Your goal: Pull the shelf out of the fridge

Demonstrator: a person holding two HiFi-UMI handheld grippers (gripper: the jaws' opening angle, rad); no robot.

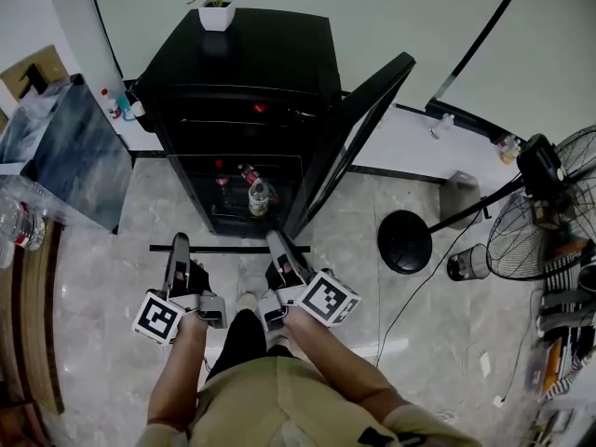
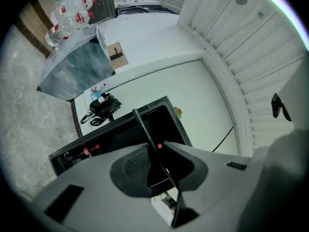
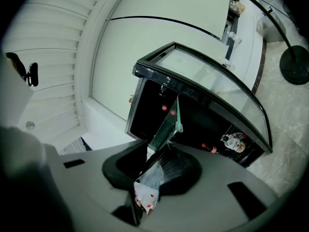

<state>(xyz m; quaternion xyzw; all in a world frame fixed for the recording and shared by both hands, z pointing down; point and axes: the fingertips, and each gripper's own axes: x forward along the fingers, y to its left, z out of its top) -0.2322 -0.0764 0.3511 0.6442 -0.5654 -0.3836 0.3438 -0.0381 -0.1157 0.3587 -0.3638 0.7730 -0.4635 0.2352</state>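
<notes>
My left claw (image 1: 178, 242) is pinching the shelf's (image 1: 228, 249) left end. The shelf lies across the lower centre of frame, just in front of the open fridge (image 1: 244, 59). My right claw (image 1: 277, 240) is pinching its right end.

floor (image 1: 112, 277): pale marble-look tiles, glossy
wall (image 1: 391, 7): plain, pale; thin black cable (image 1: 484, 29) runs diagonally across it
ledge (image 1: 410, 147): low, white, along the wall foot
counter (image 1: 65, 152): left side, dark veined stone top
water bottles (image 1: 14, 222): clear, far left
fan (image 1: 545, 217): black, standing, right side; round base (image 1: 405, 242) on floor
bin (image 1: 459, 198): grey, by the ledge
ceiling (image 2: 270, 47): white slats
</notes>
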